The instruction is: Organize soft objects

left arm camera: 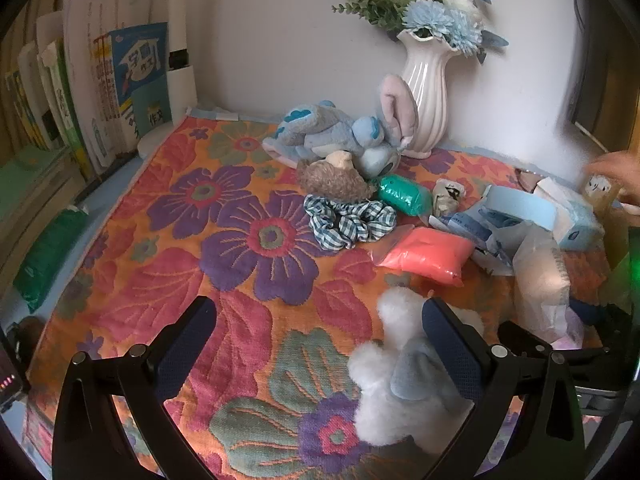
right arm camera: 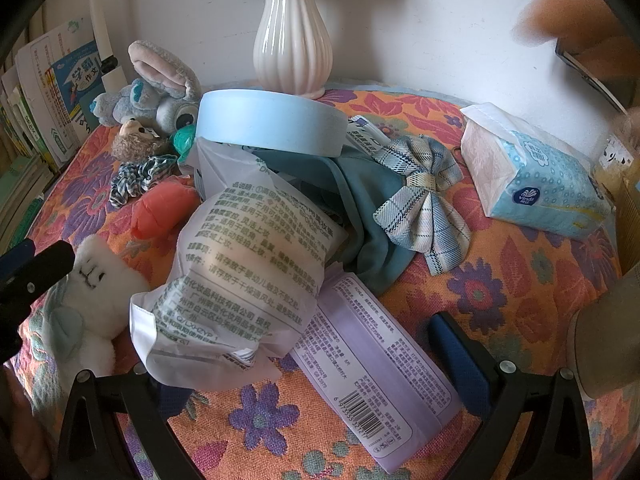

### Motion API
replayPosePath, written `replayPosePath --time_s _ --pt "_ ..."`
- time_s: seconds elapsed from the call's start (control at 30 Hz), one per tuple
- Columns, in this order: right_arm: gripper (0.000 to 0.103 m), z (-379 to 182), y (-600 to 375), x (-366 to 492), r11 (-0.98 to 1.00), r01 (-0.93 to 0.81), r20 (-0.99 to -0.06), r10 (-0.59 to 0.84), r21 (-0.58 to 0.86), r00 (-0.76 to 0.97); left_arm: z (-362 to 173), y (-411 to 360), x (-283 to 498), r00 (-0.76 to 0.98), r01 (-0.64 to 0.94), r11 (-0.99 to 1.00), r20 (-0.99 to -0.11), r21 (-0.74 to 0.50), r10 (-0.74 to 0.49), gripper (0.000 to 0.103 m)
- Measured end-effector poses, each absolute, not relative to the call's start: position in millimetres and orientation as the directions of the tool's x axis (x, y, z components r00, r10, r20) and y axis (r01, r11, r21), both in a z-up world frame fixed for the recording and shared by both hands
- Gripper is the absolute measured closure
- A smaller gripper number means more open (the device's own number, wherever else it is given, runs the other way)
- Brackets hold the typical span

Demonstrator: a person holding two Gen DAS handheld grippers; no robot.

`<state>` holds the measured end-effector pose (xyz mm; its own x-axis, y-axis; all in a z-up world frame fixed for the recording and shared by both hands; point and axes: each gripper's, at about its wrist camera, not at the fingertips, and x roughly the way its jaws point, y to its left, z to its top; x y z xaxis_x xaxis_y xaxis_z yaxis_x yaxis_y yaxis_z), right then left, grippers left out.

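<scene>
Both jaws gape: left gripper (left arm camera: 320,336) over white plush (left arm camera: 400,376) (untouched), right gripper (right arm camera: 304,364) around printed pouch (right arm camera: 244,276).

A woven cloth cover (left arm camera: 168,240) with a raised, textured flower pattern lies under fluffy white plush (left arm camera: 400,380), a shaggy brown plush (left arm camera: 332,180), and a soft checked fabric scrunchie (left arm camera: 348,220). The vase (right arm camera: 294,40) is glossy ribbed ceramic; the printed pouch (right arm camera: 248,272) and lilac packet (right arm camera: 380,372) are smooth, slightly shiny plastic film. Each tool's fingers (left arm camera: 452,348) carry matt, finely dimpled dark-blue pads on black plastic with metal rivets.
</scene>
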<state>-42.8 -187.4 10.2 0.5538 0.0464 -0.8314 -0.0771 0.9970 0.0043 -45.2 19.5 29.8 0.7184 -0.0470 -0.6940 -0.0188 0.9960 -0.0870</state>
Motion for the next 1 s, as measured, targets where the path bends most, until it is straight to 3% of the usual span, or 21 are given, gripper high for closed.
replayPosePath --time_s 0.37,1.0 --pt "0.000 9 -189 -41 0.997 -0.077 -0.832 0.049 0.007 0.553 28 32 -43 0.710 -0.018 0.983 -0.695 -0.180 -0.114 0.001" --pt "0.000 9 -188 -42 0.997 -0.076 -0.832 0.047 0.006 0.553 28 24 -43 0.707 -0.021 0.992 -0.704 -0.125 -0.074 0.001"
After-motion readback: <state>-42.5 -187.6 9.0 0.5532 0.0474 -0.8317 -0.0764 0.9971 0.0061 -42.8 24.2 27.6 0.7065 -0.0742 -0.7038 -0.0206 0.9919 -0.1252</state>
